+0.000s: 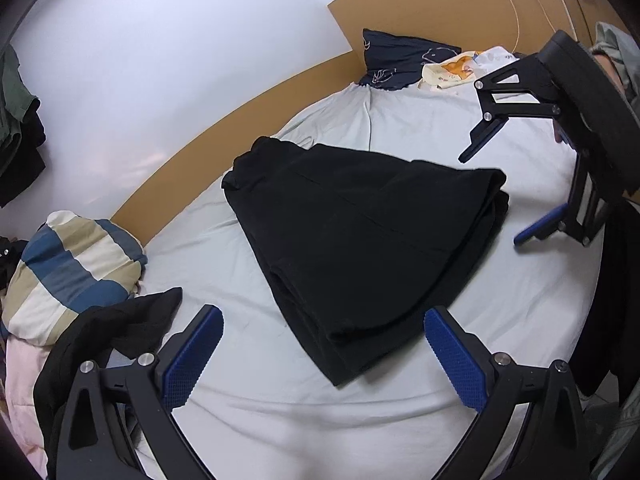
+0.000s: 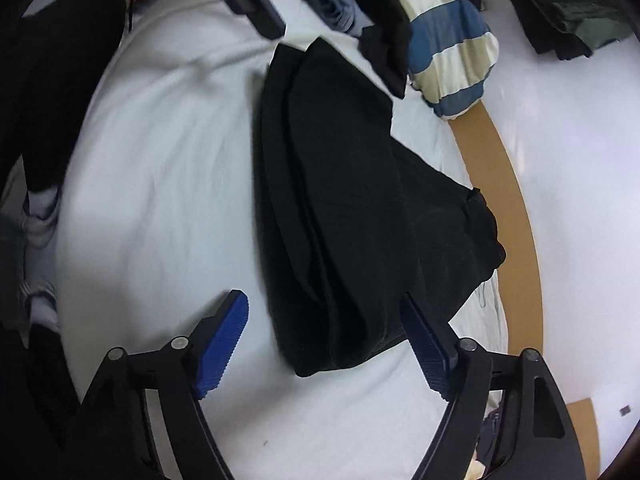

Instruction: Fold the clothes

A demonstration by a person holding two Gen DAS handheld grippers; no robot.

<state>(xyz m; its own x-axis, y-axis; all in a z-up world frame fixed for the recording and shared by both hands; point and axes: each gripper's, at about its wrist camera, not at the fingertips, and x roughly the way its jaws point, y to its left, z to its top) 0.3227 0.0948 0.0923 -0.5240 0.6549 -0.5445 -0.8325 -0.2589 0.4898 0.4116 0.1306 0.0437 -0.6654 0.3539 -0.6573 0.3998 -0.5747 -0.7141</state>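
A black garment (image 1: 360,240), folded into a thick wedge, lies flat on the pale bed sheet (image 1: 320,420). My left gripper (image 1: 322,320) hovers open at its near corner, the blue pads (image 1: 192,360) wide apart and holding nothing. My right gripper (image 1: 492,198) hangs open above the sheet beside the garment's far right corner. In the right wrist view the same garment (image 2: 360,200) runs away from the open right gripper (image 2: 324,300), whose right pad (image 2: 428,348) is next to the cloth's edge. One finger of the left gripper (image 2: 260,12) shows at the far end.
A striped blue and cream bundle (image 1: 72,272) and a loose black garment (image 1: 120,328) lie at the left. A dark blue pillow (image 1: 400,60) and cream printed cloth (image 1: 452,68) sit at the head. A brown bed frame (image 1: 200,148) borders the sheet. Green clothes (image 1: 16,100) lie beyond it.
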